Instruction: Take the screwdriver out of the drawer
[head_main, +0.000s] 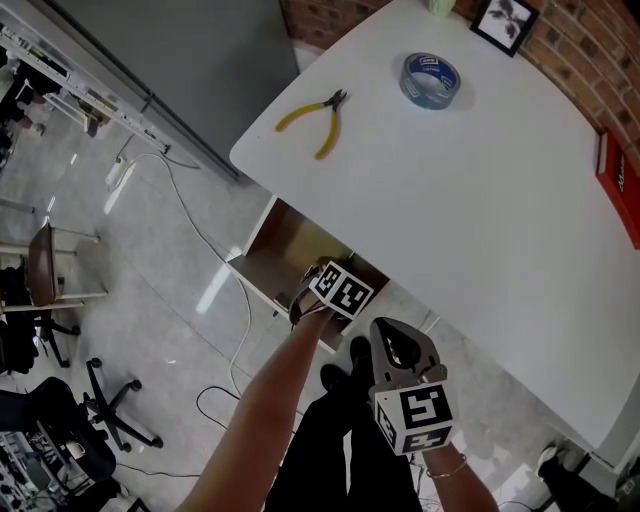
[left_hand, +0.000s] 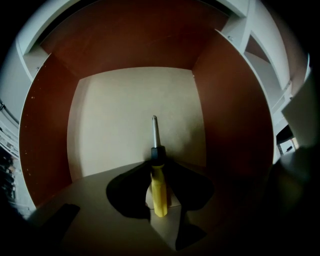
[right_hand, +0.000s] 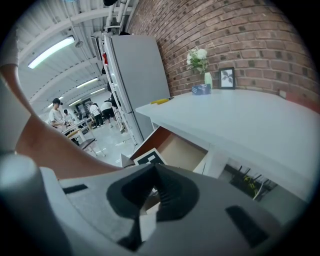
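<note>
The screwdriver (left_hand: 159, 187), with a yellow handle, a black collar and a steel shaft, lies in the open drawer (left_hand: 130, 110), its tip pointing at the drawer's back. My left gripper (left_hand: 159, 167) reaches steeply down into the drawer, and its dark pads sit against both sides of the handle near the collar. In the head view the left gripper (head_main: 312, 300) is at the drawer (head_main: 268, 258), with its marker cube on top and its tips hidden. My right gripper (head_main: 392, 338) hangs just outside the drawer front; its pads (right_hand: 170, 192) meet with nothing between them.
The white table (head_main: 480, 190) above the drawer carries yellow-handled pliers (head_main: 318, 118), a roll of blue tape (head_main: 430, 80), a framed picture (head_main: 505, 22) and a red book (head_main: 618, 185). A cable (head_main: 215, 250) runs over the floor; chairs (head_main: 100, 405) stand at the left.
</note>
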